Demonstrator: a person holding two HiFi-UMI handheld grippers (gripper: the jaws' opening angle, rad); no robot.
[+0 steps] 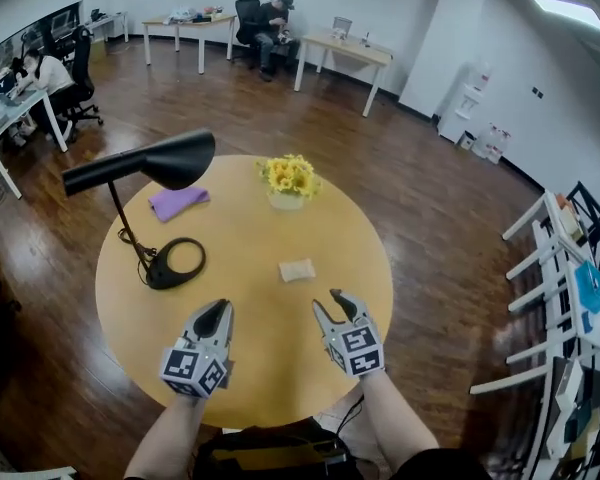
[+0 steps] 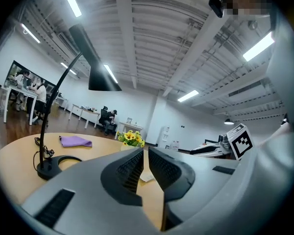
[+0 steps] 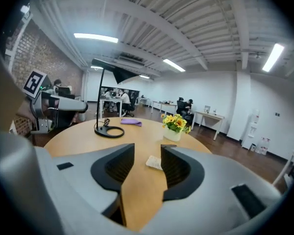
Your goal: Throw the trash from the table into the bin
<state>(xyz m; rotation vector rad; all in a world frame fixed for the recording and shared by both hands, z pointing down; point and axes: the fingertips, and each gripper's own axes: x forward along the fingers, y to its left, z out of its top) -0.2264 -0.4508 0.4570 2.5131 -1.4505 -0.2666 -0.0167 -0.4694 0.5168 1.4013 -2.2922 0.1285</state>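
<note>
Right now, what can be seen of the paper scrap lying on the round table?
The paper scrap is small, pale beige, roughly rectangular and slightly crumpled, like a napkin. It lies flat near the middle of the wooden table, between the flower pot and the right gripper, whose jaws stand apart, and it touches neither. Only the tabletop touches it.

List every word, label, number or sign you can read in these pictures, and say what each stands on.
No words or numbers can be read.
On the left hand-held gripper and right hand-held gripper: black-and-white square markers, patterns only, no letters.
Items on the white rack: too small and blurred to read.
</note>
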